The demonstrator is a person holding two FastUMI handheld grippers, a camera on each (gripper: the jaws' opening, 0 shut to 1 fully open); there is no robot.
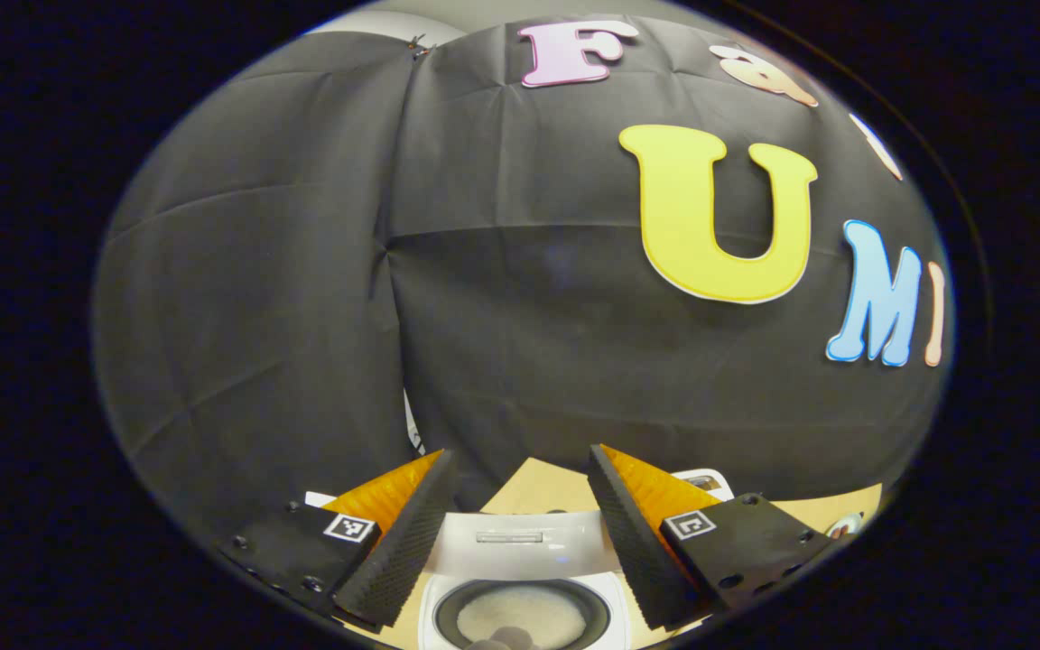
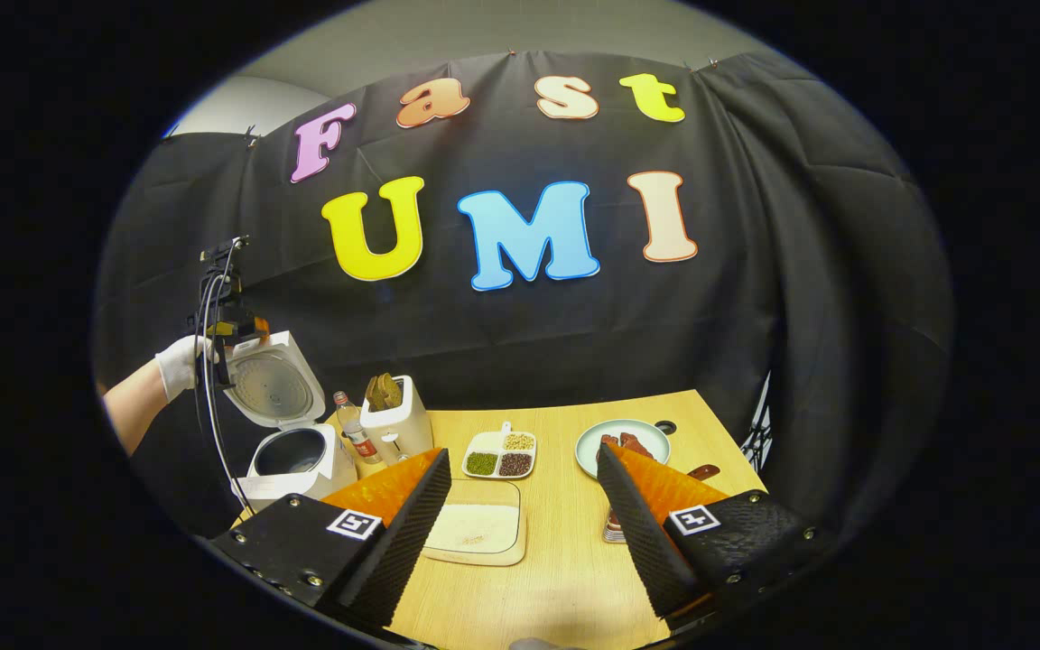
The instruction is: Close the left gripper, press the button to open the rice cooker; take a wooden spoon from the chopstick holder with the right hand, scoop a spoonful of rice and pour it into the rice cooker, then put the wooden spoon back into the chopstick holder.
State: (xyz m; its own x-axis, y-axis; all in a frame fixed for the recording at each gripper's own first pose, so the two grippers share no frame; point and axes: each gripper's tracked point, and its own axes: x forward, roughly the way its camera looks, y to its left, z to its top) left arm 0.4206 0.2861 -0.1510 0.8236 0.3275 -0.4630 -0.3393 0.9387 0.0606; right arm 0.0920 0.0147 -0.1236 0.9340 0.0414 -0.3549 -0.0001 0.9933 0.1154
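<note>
Rice cooker (image 2: pixel 290 456) stands at the desk's (image 2: pixel 565 560) left end, lid up, your left gripper (image 2: pixel 229 327) raised just above it. Right of the cooker sit the toaster (image 2: pixel 395 417), then the rice tray (image 2: pixel 477 533). Your right gripper (image 2: pixel 520 528) hangs with jaws wide, empty. The spoon, possibly near the plate (image 2: pixel 621 444), should be light and stiff; grip mid-handle.

glossy white plastic rice cooker (image 2: pixel 290 456), smooth matt wooden table (image 2: pixel 565 551), matt ridged jaws.
</note>
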